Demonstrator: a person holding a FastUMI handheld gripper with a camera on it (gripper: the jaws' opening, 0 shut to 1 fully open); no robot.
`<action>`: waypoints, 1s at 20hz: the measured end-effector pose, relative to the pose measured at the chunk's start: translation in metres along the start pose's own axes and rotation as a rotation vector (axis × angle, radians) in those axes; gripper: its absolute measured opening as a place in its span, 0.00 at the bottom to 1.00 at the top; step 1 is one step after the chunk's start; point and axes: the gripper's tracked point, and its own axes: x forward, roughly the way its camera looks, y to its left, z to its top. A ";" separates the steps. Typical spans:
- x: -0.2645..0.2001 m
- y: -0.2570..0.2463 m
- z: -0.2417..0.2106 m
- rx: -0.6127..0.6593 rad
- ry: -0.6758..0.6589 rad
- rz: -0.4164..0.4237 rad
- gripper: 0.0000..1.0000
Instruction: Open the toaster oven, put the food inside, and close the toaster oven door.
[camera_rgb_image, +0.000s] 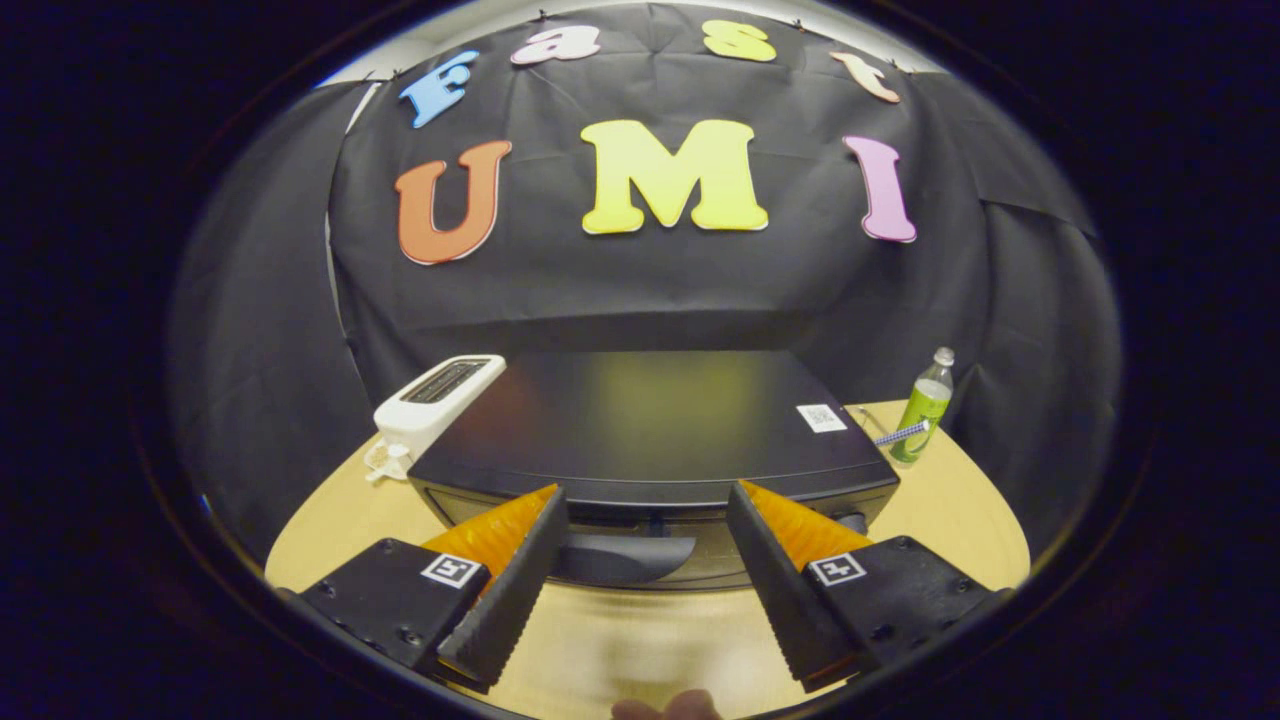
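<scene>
Black cloth hung as the booth's wall behind a round, light wooden table (960, 520). On that table sat the black toaster oven (650, 420), its flat dark top facing up toward the camera and carrying a small white square sticker (821, 417) near its far right corner. Its front face pointed toward the gripper, and the door looked closed, with the dark curved door handle (620, 557) running across the upper front. A knob (851, 522) showed at the right end of the front panel.

The gripper (647, 515) hovered just in front of the oven's upper front edge, its jaws spread wide and holding nothing. The two fingertips sat at either side of the handle, close to the oven's front, but whether they touched it could not be told. The handle lay between the fingers, slightly beyond their tips.

To the left of the oven, touching or just beside its far left corner, stood a white slot toaster (438, 400) with a dark slot on top. To the right, well apart from the oven near the table's far right edge, stood a green plastic bottle (923, 408) with a pale cap, upright. At the near edge, part of a person's fingers (668, 708) was visible below the gripper.
</scene>
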 end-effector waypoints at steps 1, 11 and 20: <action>0.004 0.001 -0.007 -0.006 0.019 -0.008 1.00; -0.021 0.007 -0.034 -0.015 0.017 0.008 1.00; -0.068 0.007 -0.123 -0.065 0.142 0.004 1.00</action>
